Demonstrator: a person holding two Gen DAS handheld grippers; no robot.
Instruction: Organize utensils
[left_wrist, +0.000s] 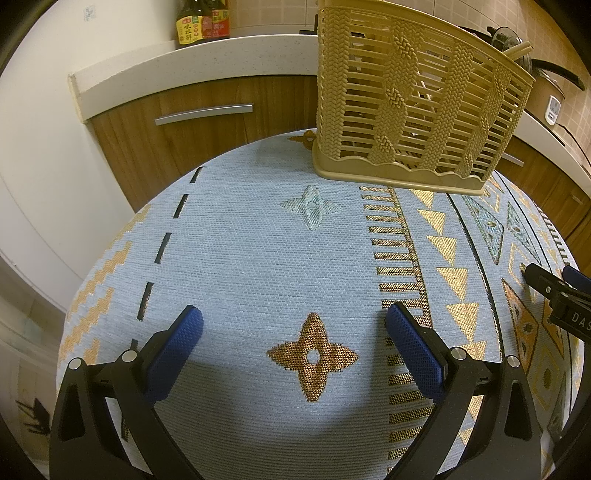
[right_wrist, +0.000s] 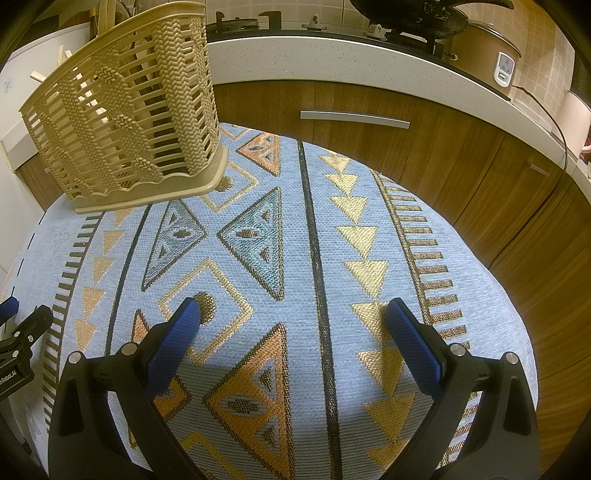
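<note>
Both grippers, left (left_wrist: 293, 326) and right (right_wrist: 293, 317), hover with jaws spread and empty; caddy (left_wrist: 413, 99) seems loaded already, so likely done.

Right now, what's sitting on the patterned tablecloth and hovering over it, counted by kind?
Woven-look tan utensil basket: 1
Grippers, jaws open and empty: 2, the left gripper and the right gripper
Loose utensils on the tablecloth: 0
Total: 3
</note>
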